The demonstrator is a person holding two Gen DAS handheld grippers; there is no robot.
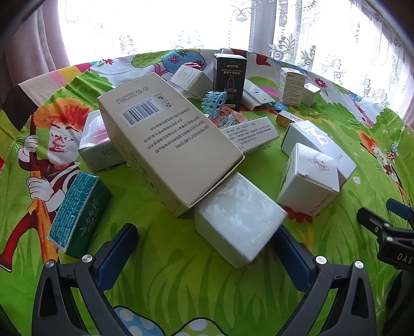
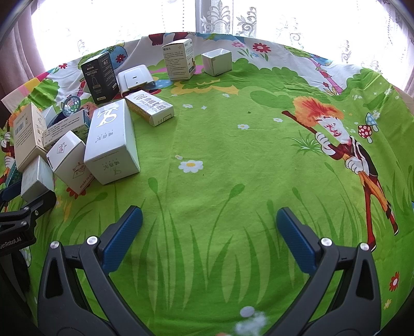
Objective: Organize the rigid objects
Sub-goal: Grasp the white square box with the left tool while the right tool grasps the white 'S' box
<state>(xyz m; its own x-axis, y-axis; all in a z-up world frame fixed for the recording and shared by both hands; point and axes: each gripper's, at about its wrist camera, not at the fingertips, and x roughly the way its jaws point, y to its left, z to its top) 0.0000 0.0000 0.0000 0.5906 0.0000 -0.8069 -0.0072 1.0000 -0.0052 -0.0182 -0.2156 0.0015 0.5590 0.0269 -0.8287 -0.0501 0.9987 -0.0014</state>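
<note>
Cartoon-printed green tablecloth (image 2: 220,155) carries jumbled boxes (image 1: 170,134); left tool (image 1: 207,245) and right tool (image 2: 209,227) both spread, empty.

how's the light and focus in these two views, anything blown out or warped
Left wrist view: window behind the lace curtain is blown out white, and the table edge bows from fisheye. Right wrist view: same washed-out window, and the white flower at the bottom edge is blurred.

Left claw (image 1: 207,248) and right claw (image 2: 209,232) both gape wide, empty, angled steeply downward
</note>
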